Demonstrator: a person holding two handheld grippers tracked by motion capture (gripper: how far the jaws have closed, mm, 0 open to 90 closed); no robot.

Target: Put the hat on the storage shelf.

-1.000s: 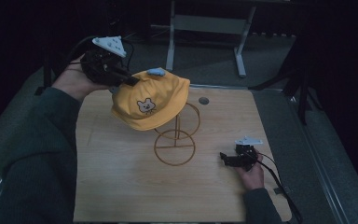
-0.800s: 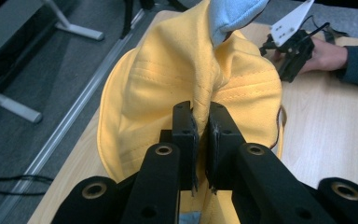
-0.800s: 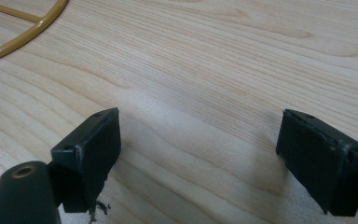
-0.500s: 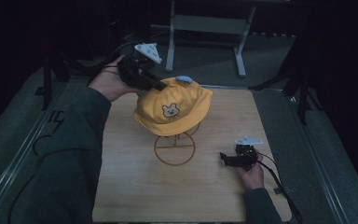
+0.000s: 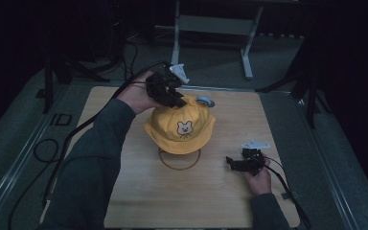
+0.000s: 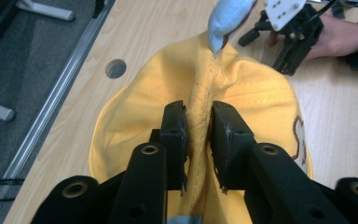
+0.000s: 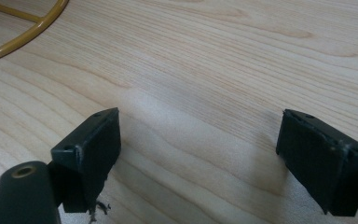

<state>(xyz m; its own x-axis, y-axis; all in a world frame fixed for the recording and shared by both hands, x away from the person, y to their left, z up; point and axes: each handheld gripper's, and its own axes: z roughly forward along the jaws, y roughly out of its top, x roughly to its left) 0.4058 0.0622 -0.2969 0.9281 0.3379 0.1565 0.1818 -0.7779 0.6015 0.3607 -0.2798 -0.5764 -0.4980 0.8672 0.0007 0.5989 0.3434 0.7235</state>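
The yellow hat (image 5: 179,127) sits near the middle of the table, draped over the wire stand (image 5: 178,168), whose ring foot peeks out at the hat's 6 o'clock. That looks like the point of the work: the hat hung on the stand, bear face toward you.

Your left gripper (image 5: 172,96) is at the hat's 11 o'clock, on the crown. Its jaws have just been opening, and a raised fold of cloth stands between them, no longer squeezed, I judge, so you seem to be letting go. Your right gripper (image 5: 232,163) rests at the hat's 4 o'clock, jaws spread wide over bare wood, out of the way.

The table (image 5: 211,201) is pale wood with a small hole (image 6: 115,68). Around it the room is dark, with cables (image 5: 43,153) on grey flooring at 9 o'clock.
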